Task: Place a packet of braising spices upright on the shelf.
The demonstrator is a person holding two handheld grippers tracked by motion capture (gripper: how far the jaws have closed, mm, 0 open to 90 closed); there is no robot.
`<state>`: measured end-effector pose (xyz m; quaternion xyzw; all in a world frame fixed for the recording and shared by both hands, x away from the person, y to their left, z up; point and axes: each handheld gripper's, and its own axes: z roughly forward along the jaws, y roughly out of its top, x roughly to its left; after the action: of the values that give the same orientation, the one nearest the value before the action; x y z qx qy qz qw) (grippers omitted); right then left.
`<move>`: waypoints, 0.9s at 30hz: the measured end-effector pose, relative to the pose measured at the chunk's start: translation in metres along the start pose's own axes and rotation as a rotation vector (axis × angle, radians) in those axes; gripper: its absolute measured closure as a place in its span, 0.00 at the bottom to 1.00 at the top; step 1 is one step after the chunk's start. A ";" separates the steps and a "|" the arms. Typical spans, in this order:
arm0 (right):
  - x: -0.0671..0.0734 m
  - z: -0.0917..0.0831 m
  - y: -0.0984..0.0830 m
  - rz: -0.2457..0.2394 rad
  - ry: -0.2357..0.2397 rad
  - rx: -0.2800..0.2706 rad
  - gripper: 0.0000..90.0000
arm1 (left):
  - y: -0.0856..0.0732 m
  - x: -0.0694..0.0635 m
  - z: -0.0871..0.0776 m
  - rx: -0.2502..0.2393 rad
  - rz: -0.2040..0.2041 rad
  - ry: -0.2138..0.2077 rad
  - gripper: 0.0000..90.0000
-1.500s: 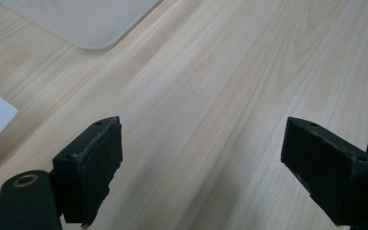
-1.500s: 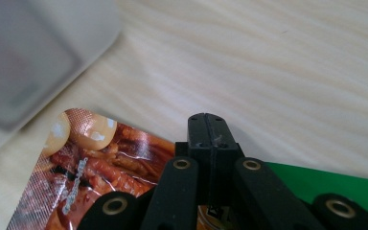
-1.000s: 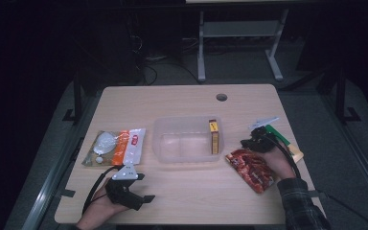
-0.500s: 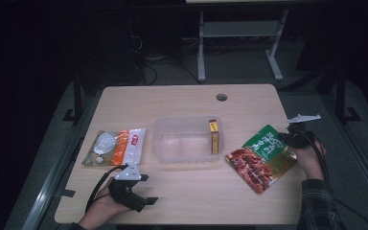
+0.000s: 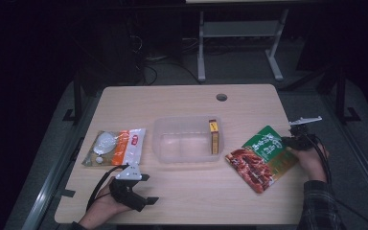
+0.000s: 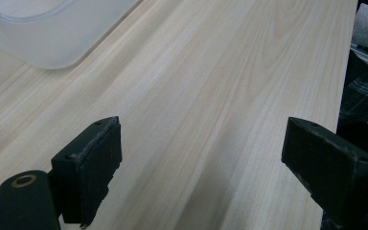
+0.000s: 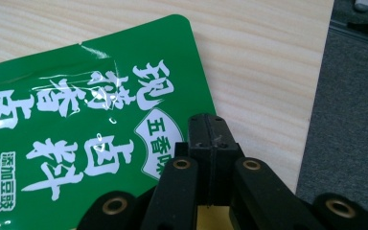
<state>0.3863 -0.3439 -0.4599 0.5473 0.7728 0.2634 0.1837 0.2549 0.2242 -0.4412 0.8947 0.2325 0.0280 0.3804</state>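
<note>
A green and red seasoning packet (image 5: 262, 157) lies flat on the wooden table (image 5: 182, 103), right of a clear plastic container (image 5: 187, 120). My right gripper (image 5: 293, 140) is shut at the packet's right edge. In the right gripper view its jaws (image 7: 206, 127) are pressed together over the green printed packet (image 7: 86, 139), with nothing seen between the pads. My left gripper (image 5: 147, 188) rests at the front left of the table, jaws wide open. The left gripper view shows the gripper (image 6: 201, 158) above bare wood, with the container's corner (image 6: 52, 28) ahead.
A slim yellow box (image 5: 213, 136) stands inside the container at its right wall. A white and orange packet (image 5: 117, 146) lies left of the container. The table has a cable hole (image 5: 221, 97) at the back. A metal stand (image 5: 239, 43) is behind the table.
My right gripper has drawn back to the right off the packet, uncovering its green half. The packet and the left gripper have stayed in place.
</note>
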 end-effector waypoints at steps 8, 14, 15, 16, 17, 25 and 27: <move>0.003 0.005 0.001 -0.019 -0.002 0.001 1.00 | 0.001 -0.001 0.002 -0.006 0.003 -0.012 0.15; 0.005 0.004 0.001 -0.037 0.020 0.008 1.00 | 0.002 -0.001 0.003 -0.019 0.009 -0.029 0.15; 0.007 0.004 0.001 -0.041 0.030 0.006 1.00 | 0.002 -0.001 0.003 -0.018 0.012 -0.030 0.15; 0.008 0.004 0.001 -0.046 0.036 0.009 1.00 | 0.002 -0.002 0.003 -0.015 0.014 -0.030 0.15; 0.010 0.004 0.002 -0.053 0.040 0.007 1.00 | 0.002 -0.002 0.004 -0.015 0.014 -0.032 0.15; 0.026 0.000 0.000 -0.110 0.077 0.033 1.00 | 0.001 -0.003 0.002 -0.014 0.021 -0.025 0.15; 0.029 -0.002 -0.002 -0.130 0.082 0.041 1.00 | 0.001 -0.003 0.002 -0.017 0.022 -0.022 0.15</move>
<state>0.3738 -0.3173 -0.4595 0.4885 0.8187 0.2576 0.1573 0.2532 0.2210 -0.4412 0.8942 0.2181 0.0244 0.3902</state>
